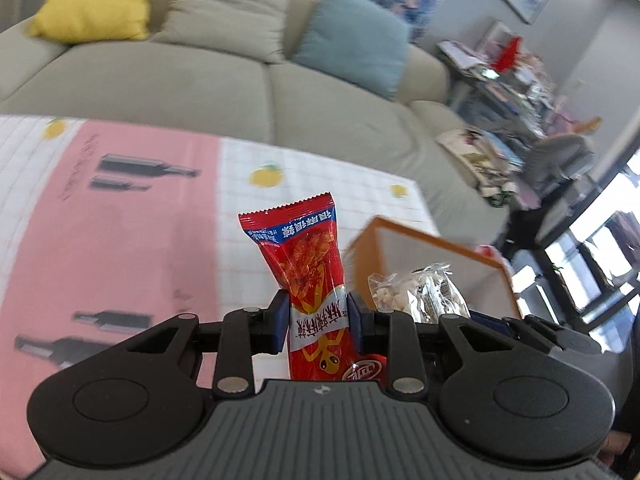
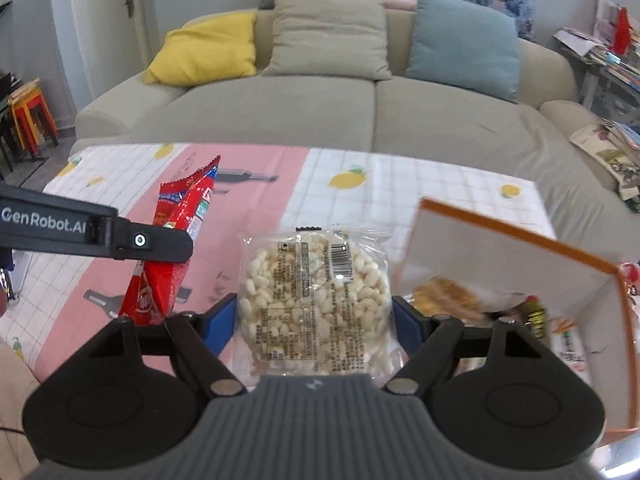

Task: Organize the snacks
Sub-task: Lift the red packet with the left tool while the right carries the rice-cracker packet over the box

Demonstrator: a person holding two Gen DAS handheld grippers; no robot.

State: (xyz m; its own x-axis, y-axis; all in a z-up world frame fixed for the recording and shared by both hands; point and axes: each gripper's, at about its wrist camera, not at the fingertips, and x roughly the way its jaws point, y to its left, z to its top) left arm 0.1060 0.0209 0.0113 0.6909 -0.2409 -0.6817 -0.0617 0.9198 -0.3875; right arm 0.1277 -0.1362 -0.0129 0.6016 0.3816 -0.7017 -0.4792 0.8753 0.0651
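left wrist view: left tool (image 1: 319, 320) clamps red snack packet (image 1: 308, 264), right tool (image 2: 312, 320) clamps puffed-rice pack (image 2: 314, 296), likely bound for the orange-rimmed box (image 2: 520, 236).

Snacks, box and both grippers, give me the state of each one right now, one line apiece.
Red snack packet: sealed, upright, clamped in the left gripper.
Puffed rice packet: sealed, clamped flat in the right gripper, off the table.
Orange-rimmed box: open-topped, on the table, snacks already inside.
Tablecloth: spread flat.
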